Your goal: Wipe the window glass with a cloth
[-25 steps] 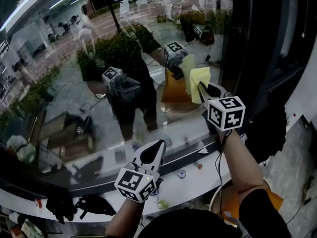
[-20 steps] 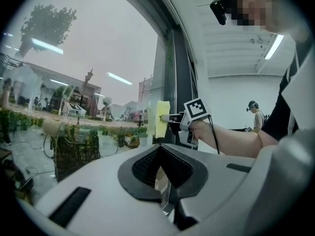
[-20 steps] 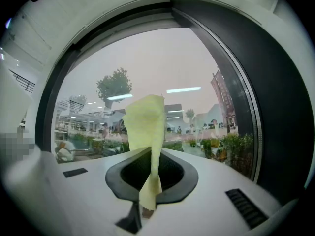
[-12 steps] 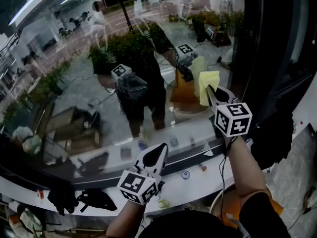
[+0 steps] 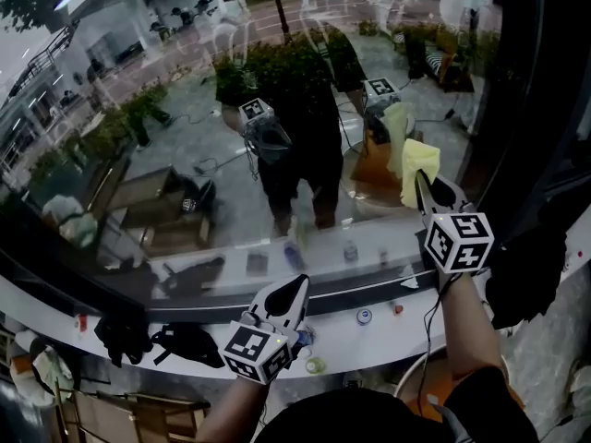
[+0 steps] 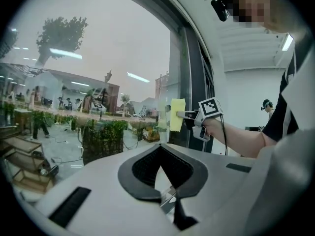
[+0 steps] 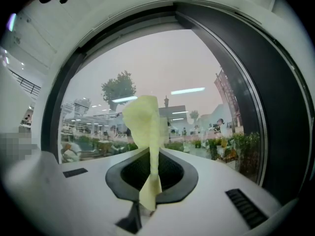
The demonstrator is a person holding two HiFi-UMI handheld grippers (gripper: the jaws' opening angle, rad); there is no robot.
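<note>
The window glass [image 5: 231, 183] fills the head view and mirrors the person and both grippers. My right gripper [image 5: 427, 185] is shut on a yellow cloth [image 5: 420, 164], which is held up against the pane near the dark right frame. In the right gripper view the cloth [image 7: 142, 122] rises from between the jaws of the right gripper [image 7: 150, 154] in front of the glass [image 7: 162, 73]. My left gripper [image 5: 295, 289] hangs lower, over the sill, shut with nothing in it. The left gripper view shows the cloth [image 6: 177, 114] touching its own reflection on the glass [image 6: 98, 58].
A white sill [image 5: 369, 335] runs below the pane with a few small caps and bottles on it. Black items [image 5: 129, 335] lie at its left. The dark window frame [image 5: 517, 109] stands right of the cloth. An orange basin [image 5: 434, 381] sits below my right arm.
The head view has swung so the scene sits further right and the sill shows more. The right gripper keeps the cloth on the glass, now a little lower toward the sill. The left gripper stays low.
</note>
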